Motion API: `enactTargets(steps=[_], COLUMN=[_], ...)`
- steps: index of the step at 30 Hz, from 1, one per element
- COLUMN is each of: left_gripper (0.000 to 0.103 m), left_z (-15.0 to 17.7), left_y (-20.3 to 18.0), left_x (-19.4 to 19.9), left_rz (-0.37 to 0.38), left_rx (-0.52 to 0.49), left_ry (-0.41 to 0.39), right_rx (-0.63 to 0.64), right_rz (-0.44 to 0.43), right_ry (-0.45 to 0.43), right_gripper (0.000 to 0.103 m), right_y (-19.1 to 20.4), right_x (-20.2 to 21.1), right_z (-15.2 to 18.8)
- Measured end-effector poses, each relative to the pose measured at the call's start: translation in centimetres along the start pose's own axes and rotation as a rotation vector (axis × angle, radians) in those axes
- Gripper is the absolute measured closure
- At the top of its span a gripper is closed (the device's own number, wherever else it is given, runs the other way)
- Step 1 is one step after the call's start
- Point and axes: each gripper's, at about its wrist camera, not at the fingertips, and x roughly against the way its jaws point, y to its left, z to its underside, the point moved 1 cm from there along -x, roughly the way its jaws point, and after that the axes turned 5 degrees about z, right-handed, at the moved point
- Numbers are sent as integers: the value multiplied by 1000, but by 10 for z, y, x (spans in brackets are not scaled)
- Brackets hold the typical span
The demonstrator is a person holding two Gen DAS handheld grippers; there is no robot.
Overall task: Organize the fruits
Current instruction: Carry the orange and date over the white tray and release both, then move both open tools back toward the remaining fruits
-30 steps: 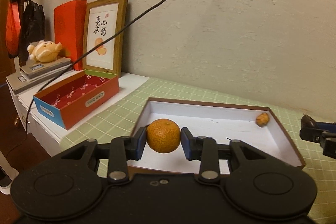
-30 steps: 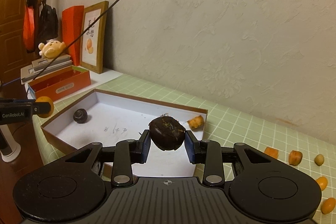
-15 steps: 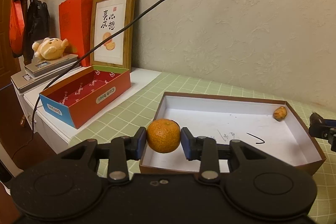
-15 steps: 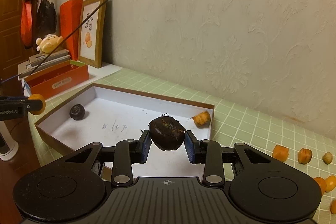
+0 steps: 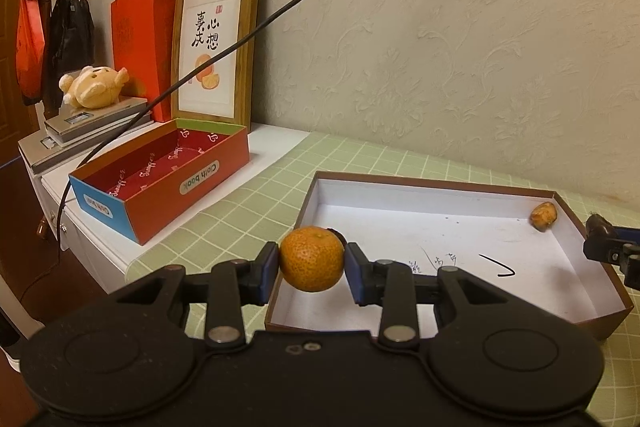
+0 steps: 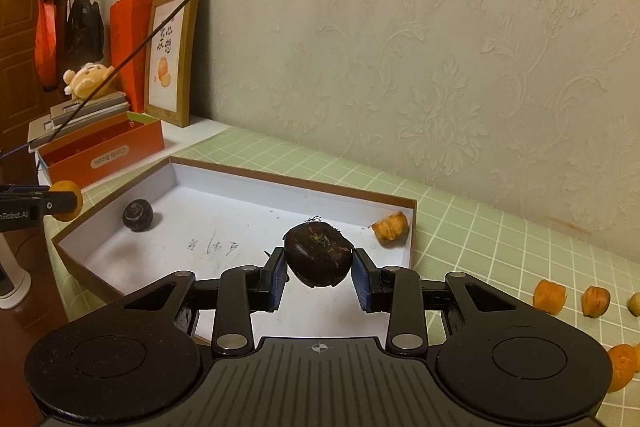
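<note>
Fruits were split between two grips: the left hand-held gripper (image 5: 311, 261) clamped a small pitted orange mandarin (image 5: 311, 258) between its blue pads, over the near left corner of the shallow box (image 5: 440, 187), and the right hand-held gripper (image 6: 319, 267) pinched a dark, wrinkled round fruit (image 6: 318, 254) above the box's white floor. In the right wrist view, a second dark fruit (image 6: 137, 214) lay inside the box at 9 o'clock from the held one, and an orange fruit piece (image 6: 390, 227) sat in the corner at 2 o'clock. Scribbled pen marks (image 6: 214, 247) crossed the white floor, unreadable.

Outside the box, at 3 to 4 o'clock, several orange and tan pieces (image 6: 550, 295) lay on the green checked cloth of the desk (image 6: 480, 219).

At 10 o'clock stood an open red cardboard carton (image 5: 168, 179) with an oval label reading "Cloth book". Behind it leaned a wooden picture frame (image 5: 218, 47) with brushed characters and a painted orange, a red paper bag (image 5: 140, 39), and a plush toy (image 5: 94, 85) on stacked grey cases. A black cable (image 5: 280, 15) ran slantwise across the embossed wallpaper, in front of the frame.
</note>
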Motion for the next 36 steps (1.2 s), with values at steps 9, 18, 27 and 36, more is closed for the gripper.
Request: enactTargets(steps=[9, 18, 27, 36], left_gripper=[6, 6, 6, 6], left_z=[0, -3, -2, -2], left_y=[-9, -2, -4, -7], left_x=[13, 11, 16, 18], left_rz=[-61, -62, -55, -59], left_rx=[-58, -31, -30, -29], left_ry=[-129, -119, -116, -113], right_rx=[34, -5, -24, -22], right_rz=[111, 101, 86, 79], right_ry=[-132, -113, -95, -92], right_gripper=[0, 0, 0, 0], right_y=[-2, -13, -15, -11], right_x=[11, 15, 15, 17], right_z=[-2, -2, -4, -3])
